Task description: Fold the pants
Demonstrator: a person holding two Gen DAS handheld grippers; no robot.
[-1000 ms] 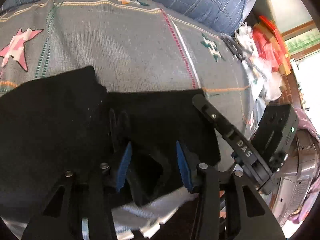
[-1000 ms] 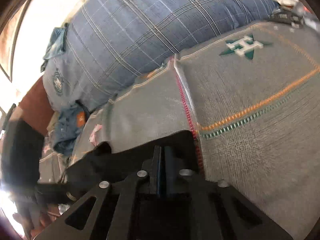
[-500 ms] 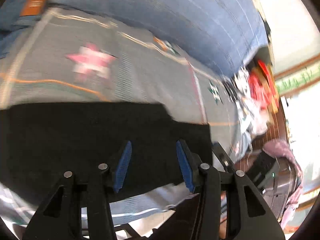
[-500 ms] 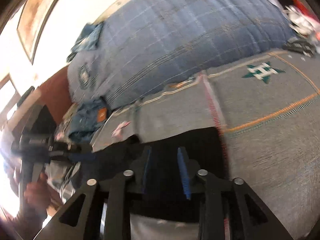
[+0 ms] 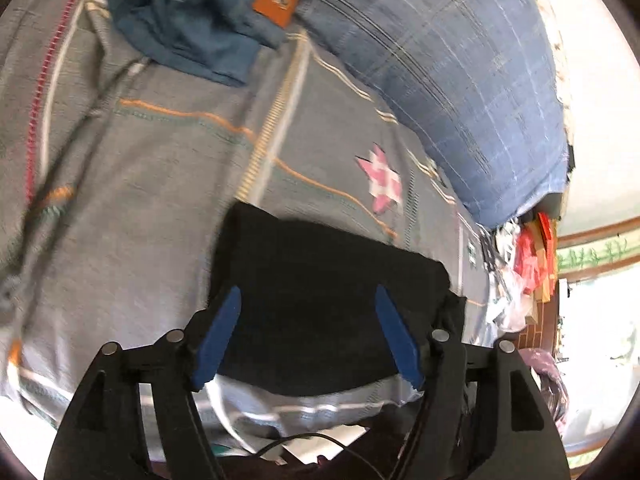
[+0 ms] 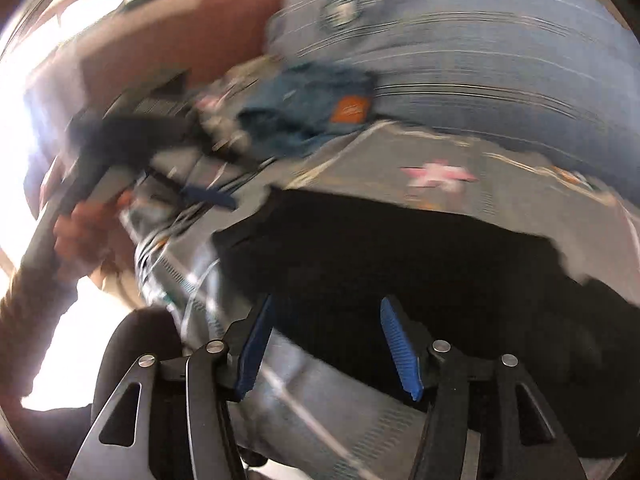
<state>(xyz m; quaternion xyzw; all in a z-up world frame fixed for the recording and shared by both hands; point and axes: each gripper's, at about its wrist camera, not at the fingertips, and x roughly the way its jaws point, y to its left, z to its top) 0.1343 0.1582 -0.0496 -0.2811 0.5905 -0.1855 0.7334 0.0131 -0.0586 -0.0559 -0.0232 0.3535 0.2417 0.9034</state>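
On the bed (image 5: 132, 184), gray patterned cover, the black pants (image 5: 328, 300) lie as a compact dark rectangle near the near edge, right of center in the left wrist view. Looks like a finished or nearly finished fold; can't tell how many layers.

Far left: blue jeans (image 5: 200, 20) with an orange patch, bunched on the cover, well apart from the pants. Far right: big blue plaid pillow (image 5: 460, 80). Beyond the bed's right end, a pile of red and white clutter (image 5: 528, 256).

Left claw (image 5: 308, 332): open wide, blue pads either side of the pants' near part, holding nothing. Can't tell if it touches the cloth.

Right claw (image 6: 328, 344): also open and empty, hovering over the pants' near left corner. View is heavily motion-blurred, so detail is poor. The person's hand on the other gripper shows at far left there.

Risks, my read:
- pants sit close to the near bed edge; a nudge from either open claw could drag the stack off or skew it.
- a pad snagging the top layer would peel the fold open.
- right corner looks a bit ragged; it may unroll if left unpressed.
- fast motion plus blur makes for sloppy placement on any regrasp.
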